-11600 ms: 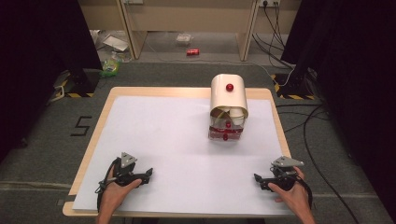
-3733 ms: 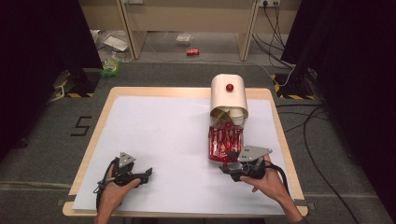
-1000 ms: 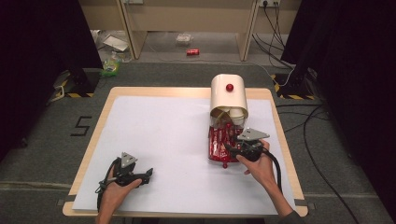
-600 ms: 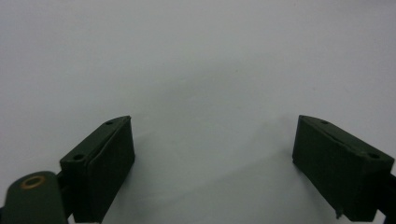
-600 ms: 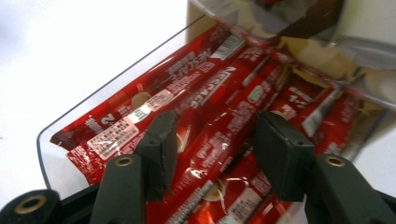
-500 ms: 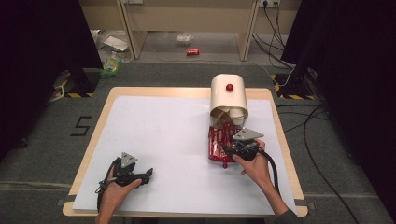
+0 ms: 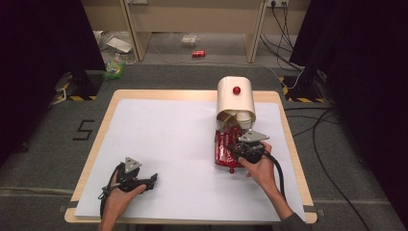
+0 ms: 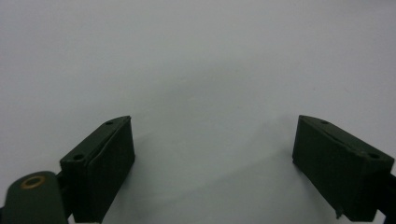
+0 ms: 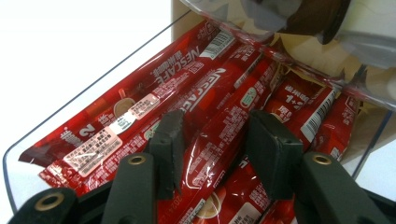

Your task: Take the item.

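I keep the left gripper (image 7: 153,180) idle at the near left of the table (image 7: 144,125), jaws spread wide over bare white surface. At the right, the right gripper (image 9: 212,140) points into the clear tray (image 9: 56,123) of red coffee sticks below the dispenser (image 7: 235,98). Its jaws have just been closing and straddle one stick (image 9: 219,126); I cannot tell whether the pads press it yet. The stick's long axis runs away from the gripper, between the jaws.
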A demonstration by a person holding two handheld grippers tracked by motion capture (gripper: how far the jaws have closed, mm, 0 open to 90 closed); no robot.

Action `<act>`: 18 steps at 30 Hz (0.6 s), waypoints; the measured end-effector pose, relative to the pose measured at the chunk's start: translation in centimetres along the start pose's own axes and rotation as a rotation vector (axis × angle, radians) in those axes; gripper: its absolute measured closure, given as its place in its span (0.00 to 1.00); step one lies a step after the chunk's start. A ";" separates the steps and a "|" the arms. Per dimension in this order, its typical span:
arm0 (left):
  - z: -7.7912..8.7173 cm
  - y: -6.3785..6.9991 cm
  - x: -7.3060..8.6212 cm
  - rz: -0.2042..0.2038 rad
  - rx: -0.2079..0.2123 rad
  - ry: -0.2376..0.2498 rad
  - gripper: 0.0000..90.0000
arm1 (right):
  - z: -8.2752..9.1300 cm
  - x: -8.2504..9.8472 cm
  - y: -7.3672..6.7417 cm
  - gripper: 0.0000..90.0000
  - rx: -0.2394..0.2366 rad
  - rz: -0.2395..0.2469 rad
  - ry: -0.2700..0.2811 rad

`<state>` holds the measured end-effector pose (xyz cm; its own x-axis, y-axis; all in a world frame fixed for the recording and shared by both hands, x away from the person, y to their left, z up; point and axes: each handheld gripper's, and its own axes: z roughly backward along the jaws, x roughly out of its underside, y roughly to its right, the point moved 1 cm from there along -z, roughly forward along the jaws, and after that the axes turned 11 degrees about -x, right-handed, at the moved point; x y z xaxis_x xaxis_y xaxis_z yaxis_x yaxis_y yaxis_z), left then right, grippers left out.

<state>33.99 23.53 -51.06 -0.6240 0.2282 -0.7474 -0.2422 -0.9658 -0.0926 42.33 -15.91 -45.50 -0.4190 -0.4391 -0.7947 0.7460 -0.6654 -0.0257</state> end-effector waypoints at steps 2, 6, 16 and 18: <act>0.0 0.0 0.0 0.001 0.000 0.000 0.13 | 0.0 0.0 0.0 0.64 0.002 -0.004 0.001; 0.0 0.0 0.0 0.001 0.000 0.001 0.13 | 0.0 0.1 0.2 0.72 -0.004 -0.010 0.003; 0.0 0.0 0.0 0.003 0.001 0.001 0.13 | 0.6 0.1 0.0 0.96 -0.002 0.047 0.018; 0.0 0.0 0.0 0.003 0.001 0.000 0.13 | 0.9 0.0 0.0 0.97 0.000 0.069 0.014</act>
<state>33.99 23.55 -51.06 -0.6245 0.2251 -0.7479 -0.2412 -0.9663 -0.0895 41.86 -16.44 -44.90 -0.3588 -0.4754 -0.8033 0.7728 -0.6340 0.0300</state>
